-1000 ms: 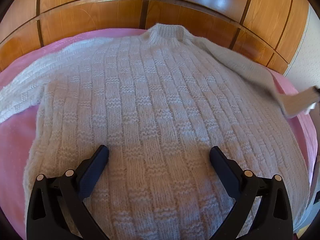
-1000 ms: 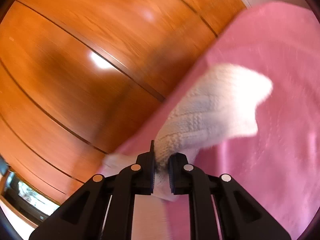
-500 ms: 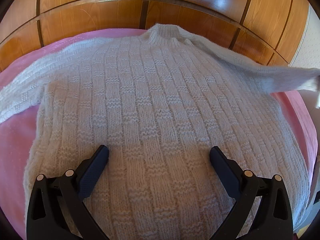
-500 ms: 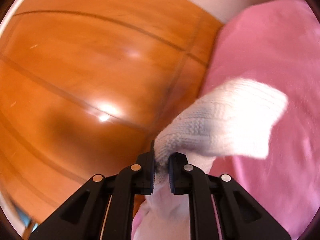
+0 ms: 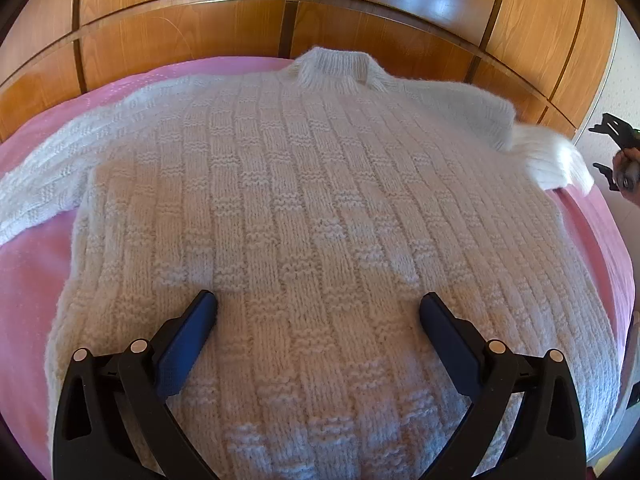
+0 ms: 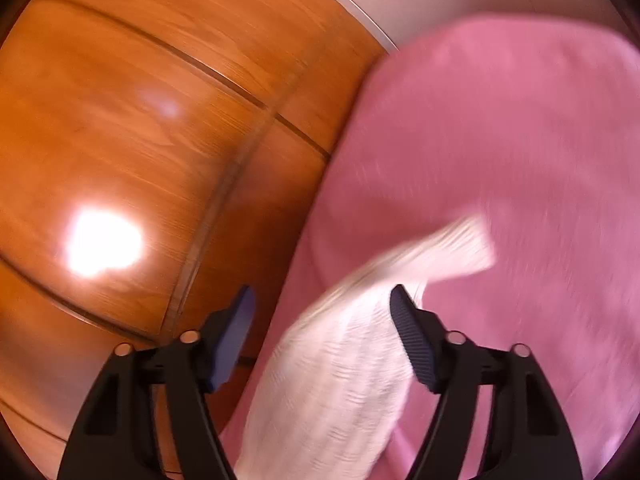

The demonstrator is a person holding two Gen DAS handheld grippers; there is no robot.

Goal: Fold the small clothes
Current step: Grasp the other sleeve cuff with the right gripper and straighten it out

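Note:
A white knitted sweater [image 5: 304,208] lies flat, front up, on a pink bedspread [image 5: 28,280], collar toward the headboard. My left gripper [image 5: 318,308] is open and hovers over the sweater's lower middle, holding nothing. The sweater's right sleeve [image 5: 556,160] lies out to the right, its cuff at the bed's edge. My right gripper [image 6: 322,300] is open, with that sleeve [image 6: 340,380] lying loose between its fingers; it also shows at the far right of the left wrist view [image 5: 618,152]. The left sleeve [image 5: 44,168] stretches out to the left.
A glossy wooden headboard [image 5: 280,12] runs along the far side of the bed and fills the left of the right wrist view [image 6: 120,140]. A pale wall [image 5: 624,80] stands to the right. The pink bedspread [image 6: 520,160] extends beyond the sleeve.
My right gripper carried the sleeve outward to the right, then opened and let it go. The sleeve now lies stretched toward the bed's right edge. My left gripper stayed still.

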